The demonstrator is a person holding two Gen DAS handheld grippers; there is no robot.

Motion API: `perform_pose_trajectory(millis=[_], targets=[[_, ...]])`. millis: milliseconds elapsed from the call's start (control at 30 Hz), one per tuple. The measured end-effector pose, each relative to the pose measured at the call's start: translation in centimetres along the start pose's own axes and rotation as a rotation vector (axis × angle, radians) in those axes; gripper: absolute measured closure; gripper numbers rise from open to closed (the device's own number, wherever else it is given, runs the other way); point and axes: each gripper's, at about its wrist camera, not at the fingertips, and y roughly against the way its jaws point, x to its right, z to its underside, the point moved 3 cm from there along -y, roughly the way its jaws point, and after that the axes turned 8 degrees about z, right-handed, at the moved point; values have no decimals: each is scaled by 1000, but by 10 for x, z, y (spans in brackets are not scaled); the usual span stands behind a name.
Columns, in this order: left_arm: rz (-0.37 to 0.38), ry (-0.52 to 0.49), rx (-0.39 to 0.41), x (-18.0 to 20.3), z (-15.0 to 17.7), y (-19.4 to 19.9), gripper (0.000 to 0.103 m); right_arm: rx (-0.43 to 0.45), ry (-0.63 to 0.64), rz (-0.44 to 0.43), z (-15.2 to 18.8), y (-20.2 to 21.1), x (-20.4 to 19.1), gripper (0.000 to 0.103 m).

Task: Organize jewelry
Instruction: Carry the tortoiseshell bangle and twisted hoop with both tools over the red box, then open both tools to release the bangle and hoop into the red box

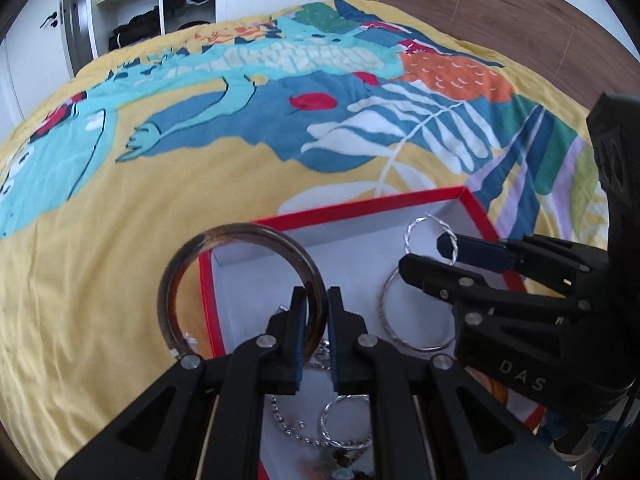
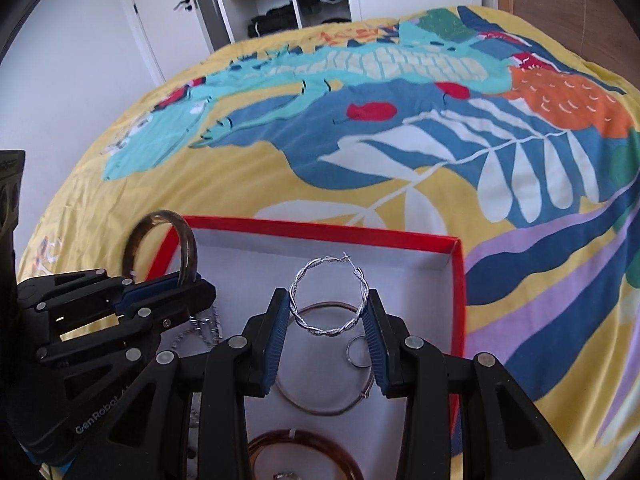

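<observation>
A red box [image 1: 360,203] [image 2: 320,230] with a white inside lies on the bed. Just above its left wall my left gripper [image 1: 316,294] [image 2: 192,282] is shut on a brown translucent bangle [image 1: 240,229] [image 2: 160,216], held upright by its rim. Over the box's right half, my right gripper [image 2: 327,300] [image 1: 424,254] is shut on a twisted silver hoop earring [image 2: 326,332] [image 1: 407,236]. Inside the box lie a thin metal bangle [image 2: 324,413] [image 1: 416,346], a small ring [image 2: 349,354], a second brown bangle [image 2: 260,444], a silver hoop [image 1: 326,412] and a bead chain [image 1: 280,420].
A yellow bedspread [image 1: 160,208] with a bright blue, teal and orange print covers the bed all around the box. An open white wardrobe [image 1: 132,8] with folded clothes stands beyond the far end. Brown wood panelling [image 1: 520,12] runs along the right.
</observation>
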Motion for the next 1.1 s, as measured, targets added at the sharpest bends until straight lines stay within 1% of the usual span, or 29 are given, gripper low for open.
perform_pose_trajectory(millis=[233, 400, 533, 667, 767, 900, 1100], targets=[[16, -14, 21, -1, 6, -3, 92, -47, -10, 47, 2, -16, 7, 66], [23, -10, 31, -2, 6, -3, 91, -55, 14, 74, 4, -20, 5, 65], [19, -32, 43, -1, 8, -3, 91, -51, 12, 71, 6, -21, 6, 65], [37, -33, 49, -1, 10, -1, 91, -40, 3, 44, 5, -17, 7, 65], [35, -36, 48, -1, 10, -1, 91, -38, 6, 46, 4, -15, 6, 65], [37, -38, 45, -2, 12, -2, 91, -38, 13, 56, 3, -12, 6, 59], [36, -42, 39, -1, 12, -2, 91, -33, 13, 64, 3, -8, 10, 57]])
